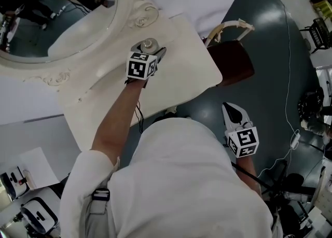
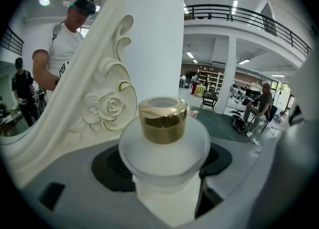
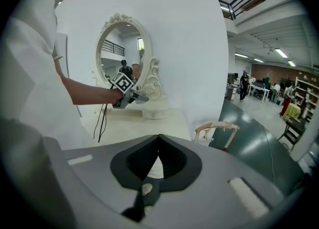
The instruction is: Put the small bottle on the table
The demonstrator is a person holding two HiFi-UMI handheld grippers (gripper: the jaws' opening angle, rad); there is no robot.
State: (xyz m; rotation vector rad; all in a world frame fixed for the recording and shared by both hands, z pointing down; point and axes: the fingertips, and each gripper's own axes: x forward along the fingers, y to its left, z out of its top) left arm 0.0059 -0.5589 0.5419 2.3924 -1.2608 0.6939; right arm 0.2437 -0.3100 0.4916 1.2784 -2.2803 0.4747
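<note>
The small bottle (image 2: 163, 143) has a frosted white body and a gold cap (image 2: 162, 119). It stands upright between the jaws of my left gripper (image 2: 164, 165), which is shut on its body just under the shoulder. In the head view the left gripper (image 1: 150, 53) holds the bottle (image 1: 149, 44) over the white dressing table (image 1: 187, 76), close to the mirror's base. Whether the bottle's base touches the tabletop is hidden. My right gripper (image 1: 232, 110) hangs low at the right over the floor, and its jaws (image 3: 159, 145) are shut with nothing in them.
An oval mirror (image 1: 57, 19) in a carved white frame (image 2: 107, 106) stands at the back of the table, just left of the bottle. A brown chair (image 1: 233, 60) with a pale wooden back (image 3: 217, 127) sits at the table's right edge. Cables lie on the green floor (image 1: 280, 76).
</note>
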